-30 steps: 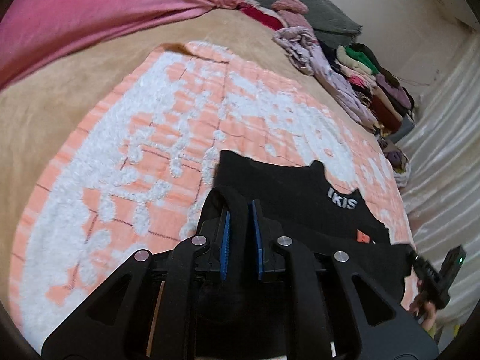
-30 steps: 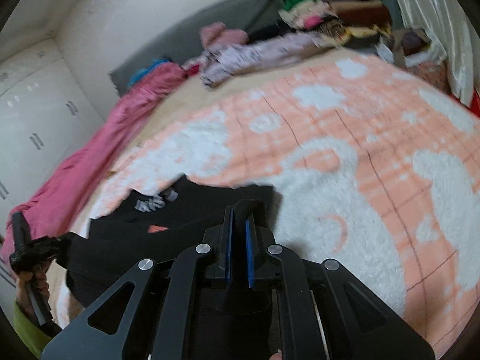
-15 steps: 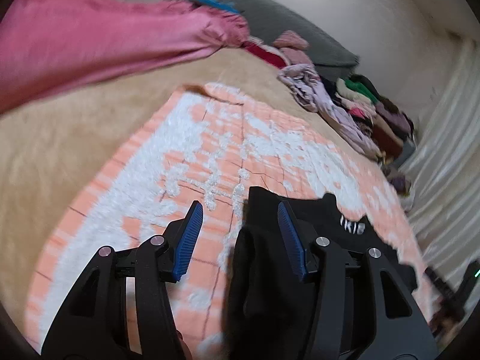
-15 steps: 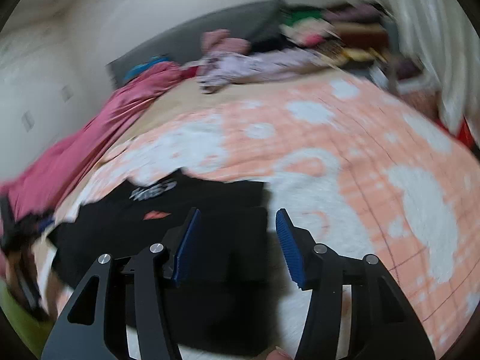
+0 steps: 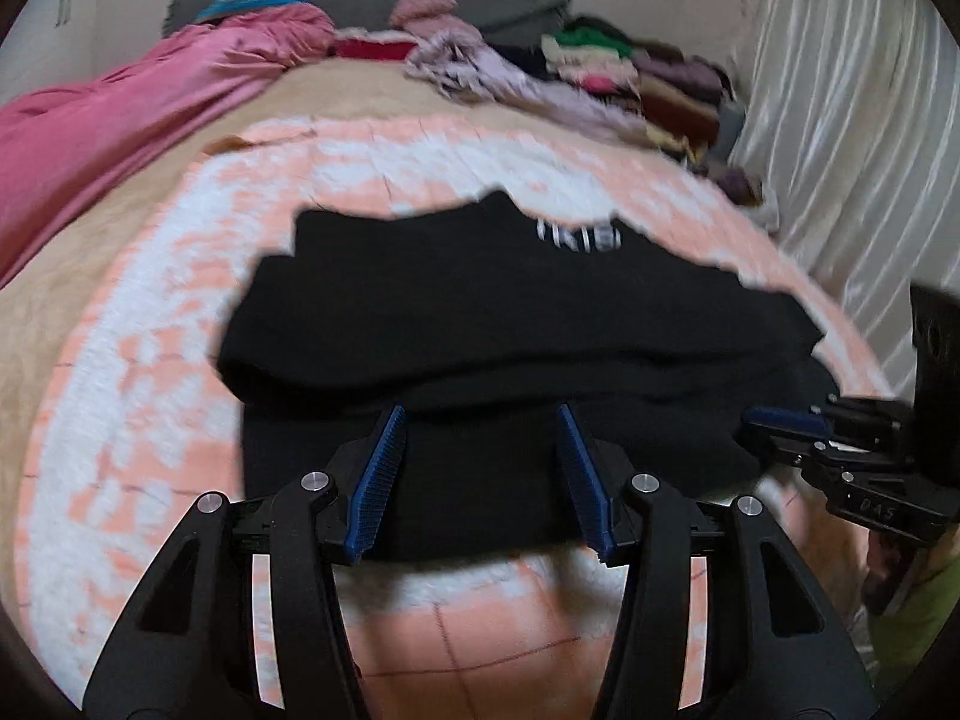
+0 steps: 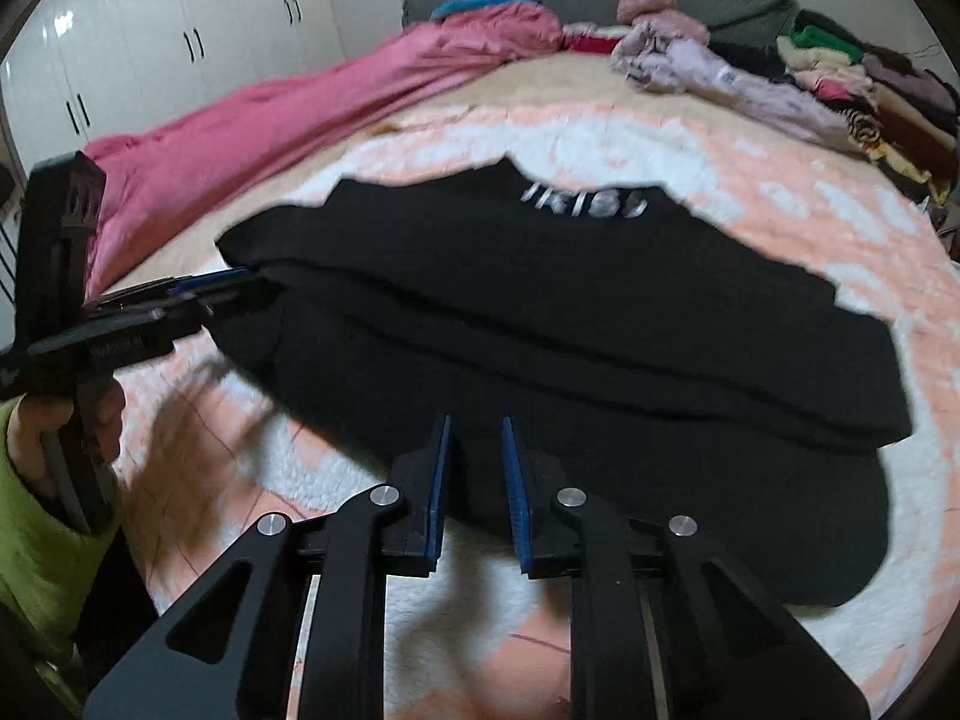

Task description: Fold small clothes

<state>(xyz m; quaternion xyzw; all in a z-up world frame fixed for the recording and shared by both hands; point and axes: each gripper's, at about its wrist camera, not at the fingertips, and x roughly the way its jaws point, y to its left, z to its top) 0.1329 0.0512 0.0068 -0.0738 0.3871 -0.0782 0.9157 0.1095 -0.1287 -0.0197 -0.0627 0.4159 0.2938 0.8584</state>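
While the black shirt (image 5: pixel 480 324) lies spread on the peach-and-white blanket (image 5: pixel 144 360) that covers the bed, both tools hang at its near edge with nothing pinched. The left tool (image 5: pixel 477 468) stands open, its blue pads well apart over the near hem, and no cloth is gripped between them. The right tool (image 6: pixel 477 474) has only a narrow gap and its jaws are closing; the hem shows beyond the gap, but the pads do not appear to press on it.

White lettering (image 6: pixel 582 204) marks the chest at the far side, so the collar points away and the hem lies nearest. A crease runs across the middle, and the near part seems already doubled over, though the blur and the dark cloth hide the layers.

I judge this garment light, limp and thin. It will sag from any single hold and drag on the fleecy blanket rather than slide. The best holds are probably the two near corners of the folded edge, one per tool, pinching every layer together so none slips out when lifted. A pinch in mid-hem would let the sides droop and spoil the fold. At the head of the bed sit a pink quilt (image 6: pixel 288 114) and piled clothes (image 6: pixel 852 84), well apart from the work.
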